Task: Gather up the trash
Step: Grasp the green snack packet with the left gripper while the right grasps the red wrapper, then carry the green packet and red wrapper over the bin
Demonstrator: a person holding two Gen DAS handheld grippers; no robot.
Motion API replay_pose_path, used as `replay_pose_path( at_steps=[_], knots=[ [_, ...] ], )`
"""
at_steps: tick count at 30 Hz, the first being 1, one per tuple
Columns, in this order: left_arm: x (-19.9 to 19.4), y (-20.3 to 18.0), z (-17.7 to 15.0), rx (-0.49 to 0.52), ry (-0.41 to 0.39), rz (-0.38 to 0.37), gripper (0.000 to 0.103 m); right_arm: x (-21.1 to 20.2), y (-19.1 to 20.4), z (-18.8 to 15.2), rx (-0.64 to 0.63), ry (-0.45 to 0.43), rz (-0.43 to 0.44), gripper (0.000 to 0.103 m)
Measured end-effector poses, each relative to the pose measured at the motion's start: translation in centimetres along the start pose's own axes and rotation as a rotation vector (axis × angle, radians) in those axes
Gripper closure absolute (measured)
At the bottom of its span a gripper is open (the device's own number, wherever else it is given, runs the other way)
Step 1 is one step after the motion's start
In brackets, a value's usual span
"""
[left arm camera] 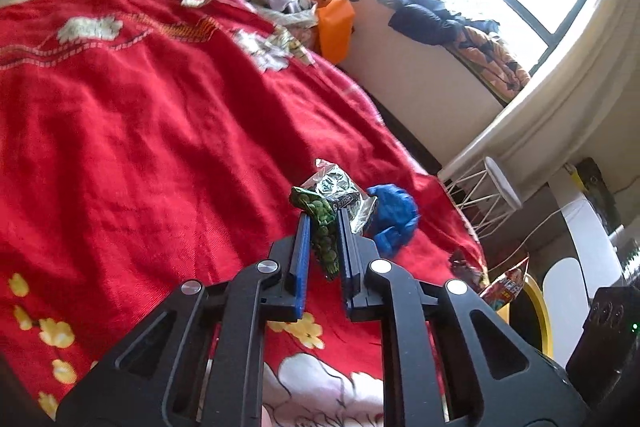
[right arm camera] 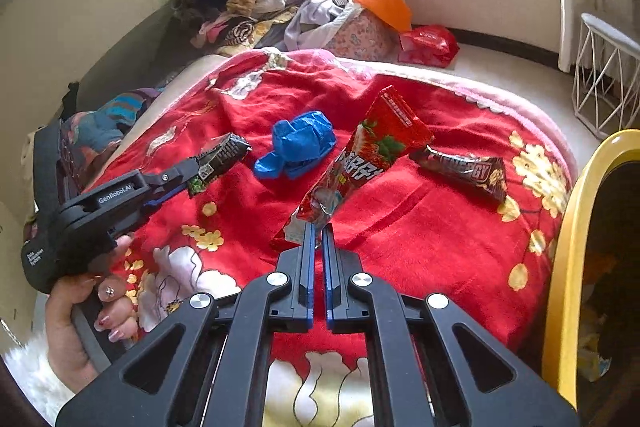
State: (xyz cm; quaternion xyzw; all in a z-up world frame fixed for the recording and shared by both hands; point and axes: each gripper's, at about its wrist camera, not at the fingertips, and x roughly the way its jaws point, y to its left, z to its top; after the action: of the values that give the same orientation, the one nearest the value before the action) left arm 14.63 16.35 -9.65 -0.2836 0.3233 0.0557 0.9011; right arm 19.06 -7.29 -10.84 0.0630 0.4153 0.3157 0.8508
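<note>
**Both fingers pinched on wrappers over the bed**

Fingers of the left gripper [left arm camera: 324,223] are nearly closed on a green snack wrapper [left arm camera: 326,227], its length running along them; a blue crumpled bag [left arm camera: 394,217] lies just beyond on the red blanket [left arm camera: 140,127].

Right gripper [right arm camera: 318,231] is clamped on the lower end of a red strawberry wrapper [right arm camera: 360,159], which slants up and away. A brown wrapper [right arm camera: 464,169] lies to its right, nearest this hand; the yellow-rimmed bin [right arm camera: 568,235] stands at the right edge.

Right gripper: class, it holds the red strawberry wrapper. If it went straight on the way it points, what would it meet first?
Probably the red blanket just past the held strawberry wrapper, between the blue glove and the brown energy-bar wrapper. Depth is unclear; the right gripper might graze either.
</note>
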Motion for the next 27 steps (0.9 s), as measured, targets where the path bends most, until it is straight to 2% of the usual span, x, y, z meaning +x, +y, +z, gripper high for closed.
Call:
replay_pose_path(
  at_steps=[5,16,27],
  knots=[
    [-1.6,-1.4,0.4,0.043,-0.029,-0.029,0.094,-1.6,-0.4,0.5,0.002,-0.032,-0.01,0.099],
    [-4.1,-7.0,0.5,0.15,-0.06,-0.121,0.094,-5.8,-3.9,1.2,0.051,-0.109,-0.07,0.1],
    [-4.7,-12.0,-1.1,0.263,-0.043,-0.201,0.094,-9.9,-8.2,0.9,0.119,-0.16,-0.138,0.1]
  ],
)
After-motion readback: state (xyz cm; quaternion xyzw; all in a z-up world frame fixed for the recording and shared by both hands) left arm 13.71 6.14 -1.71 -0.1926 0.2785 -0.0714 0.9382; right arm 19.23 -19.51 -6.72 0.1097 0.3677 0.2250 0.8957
